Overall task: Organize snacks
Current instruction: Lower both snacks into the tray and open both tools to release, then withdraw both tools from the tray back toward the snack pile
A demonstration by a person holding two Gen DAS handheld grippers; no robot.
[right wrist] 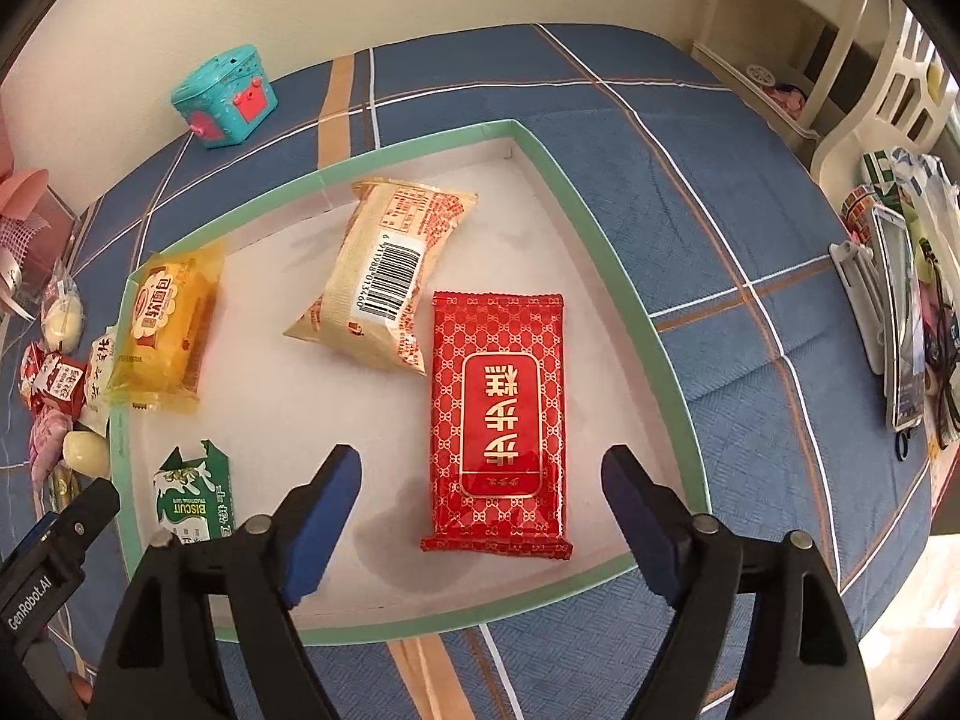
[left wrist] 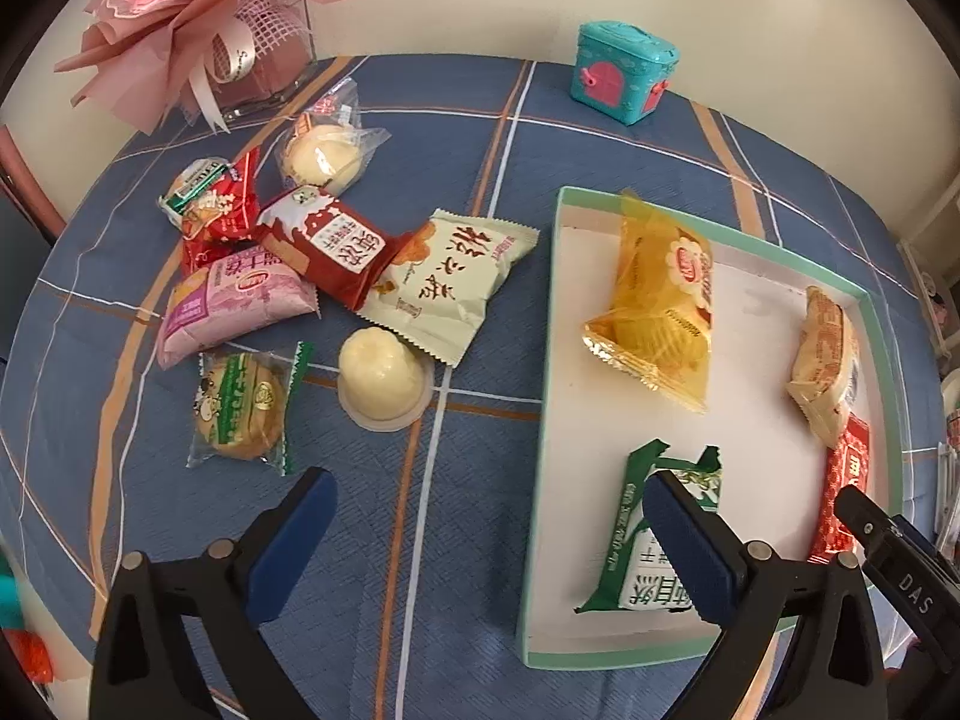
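A white tray with a green rim [left wrist: 552,300] [right wrist: 678,372] lies on the blue plaid table. In it lie a yellow cake pack [left wrist: 660,300] [right wrist: 168,324], a beige pack with a barcode [right wrist: 384,282] [left wrist: 825,360], a red patterned pack [right wrist: 498,420] [left wrist: 846,480] and a green biscuit pack [left wrist: 654,534] [right wrist: 192,498]. Left of the tray lies a pile of loose snacks: a cream pack [left wrist: 444,288], a dark red pack [left wrist: 336,246], a pink pack [left wrist: 234,306], a green cookie pack [left wrist: 240,408] and a jelly cup [left wrist: 381,384]. My left gripper [left wrist: 489,516] is open above the table at the tray's left edge. My right gripper [right wrist: 480,492] is open over the red pack.
A teal toy box [left wrist: 624,72] [right wrist: 225,96] stands at the back. A pink bouquet in a glass box [left wrist: 210,18] stands at the back left. More wrapped snacks [left wrist: 210,204] and a bun [left wrist: 324,156] lie near it. Shelves and clutter [right wrist: 888,300] stand to the right.
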